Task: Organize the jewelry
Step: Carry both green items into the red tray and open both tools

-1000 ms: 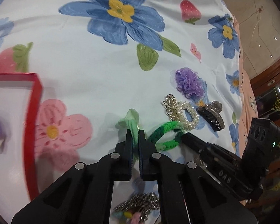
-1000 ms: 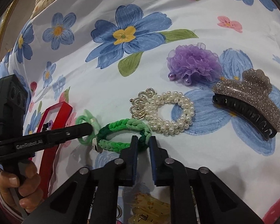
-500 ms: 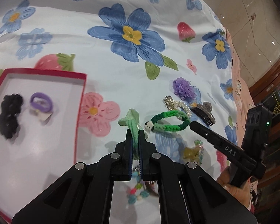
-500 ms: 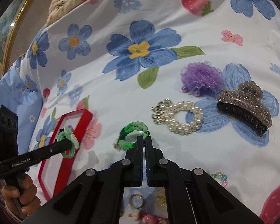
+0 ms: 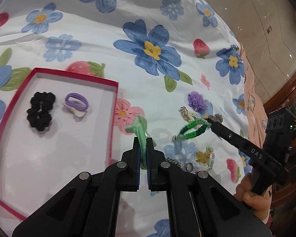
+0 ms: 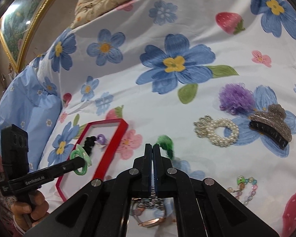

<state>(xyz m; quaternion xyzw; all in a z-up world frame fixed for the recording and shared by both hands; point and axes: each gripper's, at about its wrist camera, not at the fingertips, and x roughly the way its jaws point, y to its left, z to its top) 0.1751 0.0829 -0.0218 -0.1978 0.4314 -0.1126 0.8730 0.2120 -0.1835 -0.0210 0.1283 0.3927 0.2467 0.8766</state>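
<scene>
Currently the left claw (image 5: pixel 142 150) is clamped on a pale green hair tie (image 5: pixel 139 127) beside the red tray (image 5: pixel 112 118); the right claw (image 6: pixel 152 150) grips a braided green band (image 6: pixel 166 143) above the floral sheet (image 6: pixel 148 102).

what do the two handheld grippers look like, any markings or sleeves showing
Both are matte black, with angular cut-out linkages, silver pivot pins and blue-lined fingers. The left gripper reads "GenRobot.AI" along its side; the right gripper shows "DAS" and a small green light. A pink patterned sleeve shows at the left hand.
</scene>
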